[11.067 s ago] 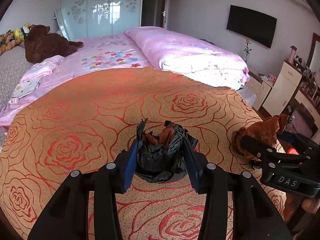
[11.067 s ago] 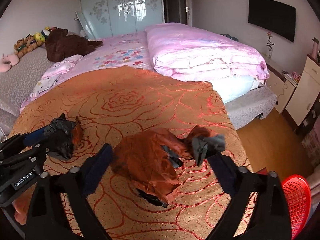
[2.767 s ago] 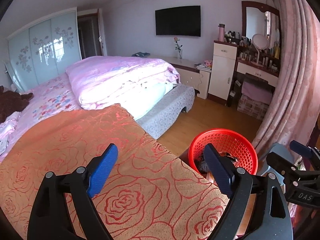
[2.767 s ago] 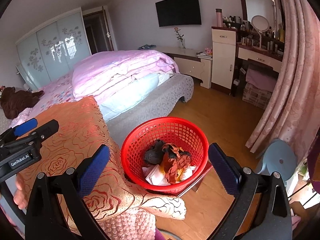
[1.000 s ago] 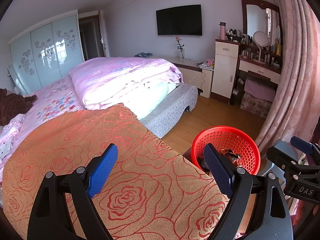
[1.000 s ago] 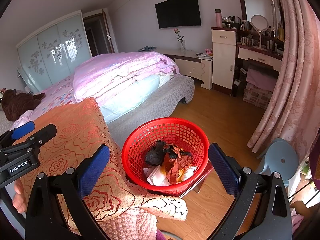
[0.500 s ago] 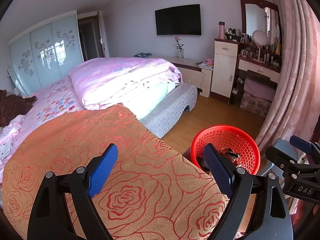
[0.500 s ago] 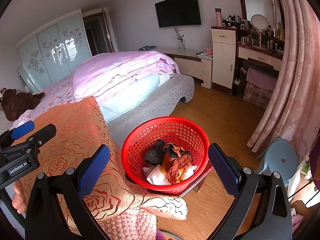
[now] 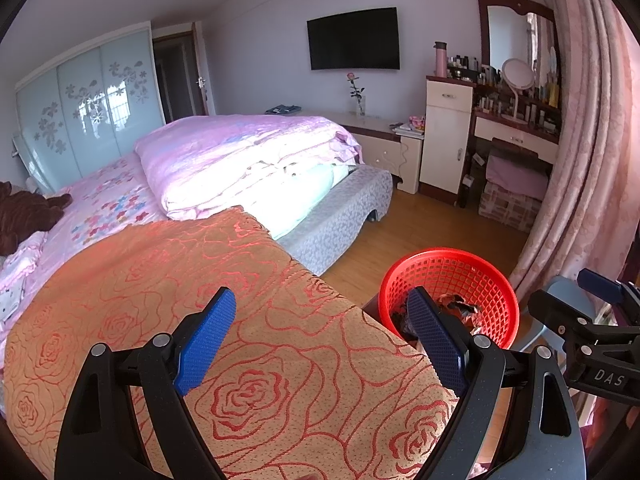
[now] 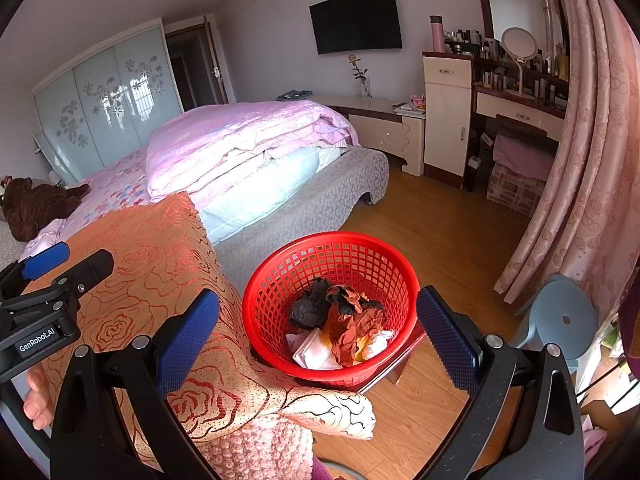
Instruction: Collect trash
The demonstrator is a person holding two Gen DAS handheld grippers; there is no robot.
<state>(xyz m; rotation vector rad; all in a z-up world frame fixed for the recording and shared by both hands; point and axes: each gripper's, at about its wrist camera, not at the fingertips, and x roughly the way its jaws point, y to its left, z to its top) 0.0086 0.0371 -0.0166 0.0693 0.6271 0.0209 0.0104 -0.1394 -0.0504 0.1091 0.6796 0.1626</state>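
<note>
Right wrist view: the right gripper (image 10: pixel 318 320) hangs above the red basket (image 10: pixel 280 276), fingers spread wide with nothing between them. The blue pads (image 10: pixel 186 336) frame the basket from either side without touching it. The basket stands on a low support at the corner of the bed, its left wall just beside the draped orange rose-patterned blanket (image 10: pixel 160 248).

Basket contents:
- crumpled black trash (image 10: pixel 310 310) at the left;
- crumpled brown-orange trash (image 10: pixel 348 330) in the middle;
- white crumpled paper (image 10: pixel 312 354) at the bottom, front and right.

All of this trash lies inside the basket, below its rim.

Left wrist view: the left gripper (image 9: pixel 320 332) is held over the orange rose-patterned blanket (image 9: pixel 200 280), fingers also spread wide and empty. Its right finger overlaps the near rim of the red basket (image 9: pixel 480 276) in this view; whether it touches cannot be told. The other gripper's body shows at the right edge of the frame.

Surroundings:
- a folded pink quilt (image 9: pixel 248 156) lies on the bed beyond the blanket;
- a brown plush toy (image 10: pixel 36 204) rests at the far left of the bed;
- a blue stool (image 10: pixel 560 320) stands on the wooden floor to the right of the basket, near the pink curtain (image 10: pixel 592 160);
- a wall-mounted television (image 9: pixel 354 38) hangs on the far wall.
</note>
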